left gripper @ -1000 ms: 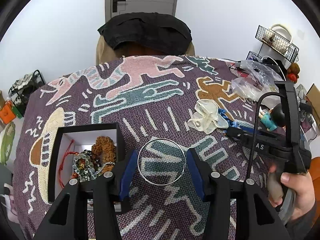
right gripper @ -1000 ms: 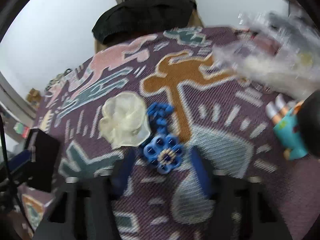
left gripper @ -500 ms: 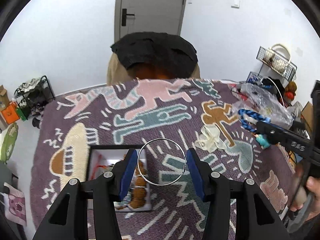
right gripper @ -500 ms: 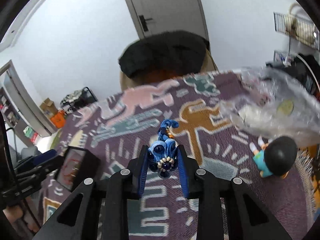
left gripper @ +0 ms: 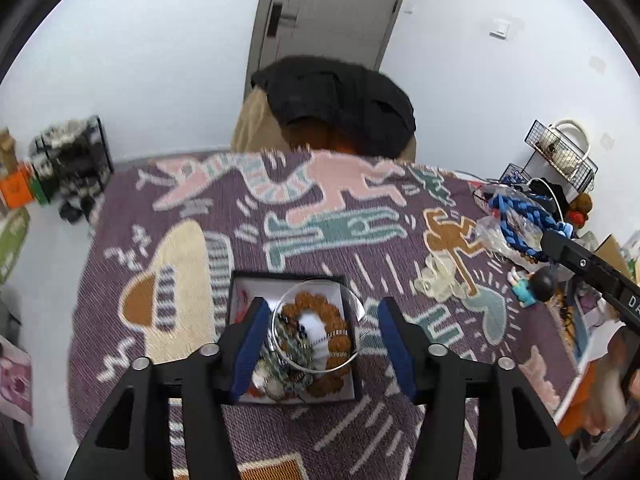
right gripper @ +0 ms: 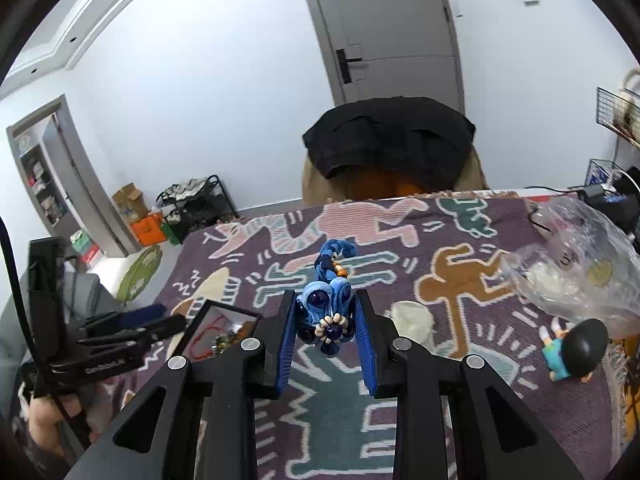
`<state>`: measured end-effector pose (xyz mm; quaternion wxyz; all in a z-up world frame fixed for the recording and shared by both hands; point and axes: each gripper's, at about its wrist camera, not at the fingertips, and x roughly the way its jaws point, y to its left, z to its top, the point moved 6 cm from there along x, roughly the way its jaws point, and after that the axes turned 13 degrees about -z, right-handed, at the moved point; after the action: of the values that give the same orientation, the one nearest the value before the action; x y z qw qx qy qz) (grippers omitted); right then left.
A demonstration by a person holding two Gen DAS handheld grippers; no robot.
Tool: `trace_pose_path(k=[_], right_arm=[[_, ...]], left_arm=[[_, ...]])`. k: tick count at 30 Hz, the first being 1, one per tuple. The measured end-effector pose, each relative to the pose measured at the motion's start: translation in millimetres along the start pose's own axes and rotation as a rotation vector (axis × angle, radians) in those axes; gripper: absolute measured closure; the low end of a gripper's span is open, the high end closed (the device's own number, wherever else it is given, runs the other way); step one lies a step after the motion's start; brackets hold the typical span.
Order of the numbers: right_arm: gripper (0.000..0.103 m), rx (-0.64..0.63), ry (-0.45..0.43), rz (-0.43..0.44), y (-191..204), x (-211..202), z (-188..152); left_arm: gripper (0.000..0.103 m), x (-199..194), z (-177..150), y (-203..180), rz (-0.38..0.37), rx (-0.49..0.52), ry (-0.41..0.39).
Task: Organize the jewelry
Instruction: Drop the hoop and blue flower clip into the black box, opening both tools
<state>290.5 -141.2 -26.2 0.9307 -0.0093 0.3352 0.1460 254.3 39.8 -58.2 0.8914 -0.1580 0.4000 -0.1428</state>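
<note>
The thin silver hoop [left gripper: 318,326] sits between the wide-spread fingers of the left gripper [left gripper: 320,340], over the open black jewelry box [left gripper: 288,280] of beaded bracelets on the patterned blanket [left gripper: 184,248]; whether it is gripped I cannot tell. The right gripper [right gripper: 326,334] is clamped on a blue beaded ornament [right gripper: 324,312], raised above the blanket's middle, with a pale organza pouch [right gripper: 412,318] and a small doll [right gripper: 574,350] toward its right edge.

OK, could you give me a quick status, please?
Left gripper holds ring over box. Right gripper shut on blue bracelet, aloft. Nothing blocking.
</note>
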Motion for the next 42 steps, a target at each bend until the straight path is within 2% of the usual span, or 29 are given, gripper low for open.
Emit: trace_pose_path(k=[2, 4, 16, 22, 25, 27, 32, 42], right_arm=[[0.074, -0.017, 0.003, 0.006, 10.5, 2.0, 0.1], [0.074, -0.033, 0.006, 0.016, 21.7, 4.6, -0.1], [0.074, -0.124, 0.081, 0.108, 102.4, 33.4, -19.1], [0.073, -0.172, 0.149, 0.158, 142.8, 49.4, -29.1], [0.056, -0.189, 0.195, 0.170, 152.7, 56.2, -33.5], [0.039, -0.189, 0.190, 0.161, 152.0, 55.8, -34.5], [0.038, -0.157, 0.194, 0.131, 131.3, 57.1, -34.0], [0.038, -0.052, 0.196, 0.075, 64.3, 55.4, -29.9]], left_arm=[[0.019, -1.5, -2.5, 8.3, -0.009, -0.028, -0.004], [0.010, -7.8, -3.0, 15.6, -0.014, -0.040, -0.029], [0.010, -52.8, -14.9, 80.0, 0.054, -0.124, -0.116], [0.010, -67.9, -21.8, 110.2, 0.084, -0.167, -0.139], [0.010, -71.0, -23.9, 118.3, 0.083, -0.181, -0.145], [0.010, -72.0, -24.2, 120.5, 0.084, -0.183, -0.150], [0.010, -68.9, -20.8, 114.3, 0.072, -0.168, -0.156], [0.010, -48.6, -11.8, 72.2, 0.043, -0.095, -0.140]])
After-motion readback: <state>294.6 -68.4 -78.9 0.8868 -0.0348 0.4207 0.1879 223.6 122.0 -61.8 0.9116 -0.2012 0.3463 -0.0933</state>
